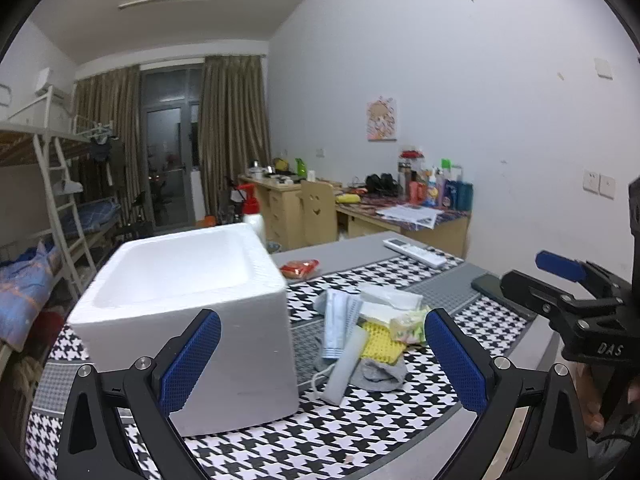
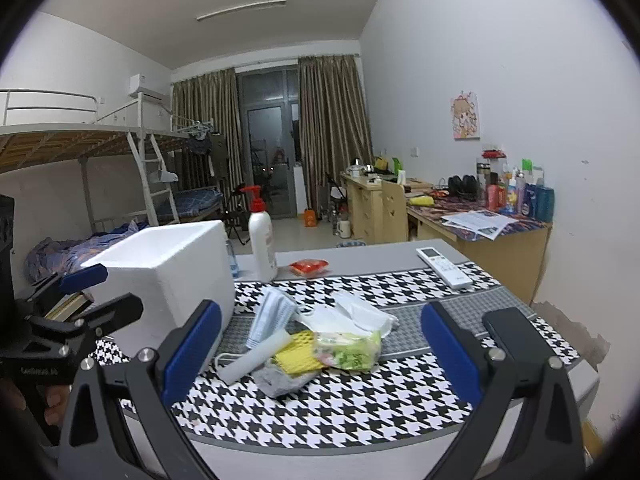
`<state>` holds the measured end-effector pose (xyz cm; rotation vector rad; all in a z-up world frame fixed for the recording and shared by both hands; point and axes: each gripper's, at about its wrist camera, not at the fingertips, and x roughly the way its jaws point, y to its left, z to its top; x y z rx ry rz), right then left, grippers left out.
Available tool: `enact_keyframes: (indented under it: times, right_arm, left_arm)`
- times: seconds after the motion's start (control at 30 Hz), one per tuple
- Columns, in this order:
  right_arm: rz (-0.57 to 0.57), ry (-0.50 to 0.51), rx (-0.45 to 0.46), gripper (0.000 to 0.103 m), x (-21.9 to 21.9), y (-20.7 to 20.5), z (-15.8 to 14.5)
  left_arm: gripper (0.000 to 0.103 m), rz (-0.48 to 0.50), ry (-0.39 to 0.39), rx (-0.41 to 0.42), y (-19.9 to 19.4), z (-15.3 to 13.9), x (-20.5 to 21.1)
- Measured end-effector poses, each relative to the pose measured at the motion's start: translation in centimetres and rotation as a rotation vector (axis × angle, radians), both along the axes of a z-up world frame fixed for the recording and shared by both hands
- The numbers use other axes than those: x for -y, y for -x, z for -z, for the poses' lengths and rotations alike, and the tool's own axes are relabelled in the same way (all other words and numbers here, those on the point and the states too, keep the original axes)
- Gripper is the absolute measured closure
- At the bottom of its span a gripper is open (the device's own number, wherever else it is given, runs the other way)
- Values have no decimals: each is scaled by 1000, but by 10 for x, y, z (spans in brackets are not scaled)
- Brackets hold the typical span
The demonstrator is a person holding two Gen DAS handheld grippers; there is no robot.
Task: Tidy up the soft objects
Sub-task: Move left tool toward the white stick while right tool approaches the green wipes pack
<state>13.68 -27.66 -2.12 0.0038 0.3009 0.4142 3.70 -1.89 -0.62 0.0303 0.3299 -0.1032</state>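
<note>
White open foam box (image 1: 180, 300) stands left on the houndstooth tablecloth (image 2: 320, 412). Just right lies a heap of soft items (image 2: 316, 336): masks, yellow sponge, tissue packs, grey sock. Left gripper (image 1: 322, 360) and right gripper (image 2: 320, 350) both spread, empty.

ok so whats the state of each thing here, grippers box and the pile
left gripper: open, holding nothing
right gripper: open, holding nothing
foam box: upright, no lid, inside looks empty
soft pile: heaped loose on the table beside the box
phone: lying flat, screen dark
</note>
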Motion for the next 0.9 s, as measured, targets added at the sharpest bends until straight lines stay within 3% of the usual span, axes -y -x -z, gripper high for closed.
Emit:
enact_keyframes:
  times: [0.37,0.9]
  right_arm:
    - [15,2,-54,2,10,-15,12]
    - [34,14,-148,2,20,-45,34]
  left_arm:
    - [1,64,-52,-88,-20,18,22]
    - [1,120,-62,-221,-62,41,42]
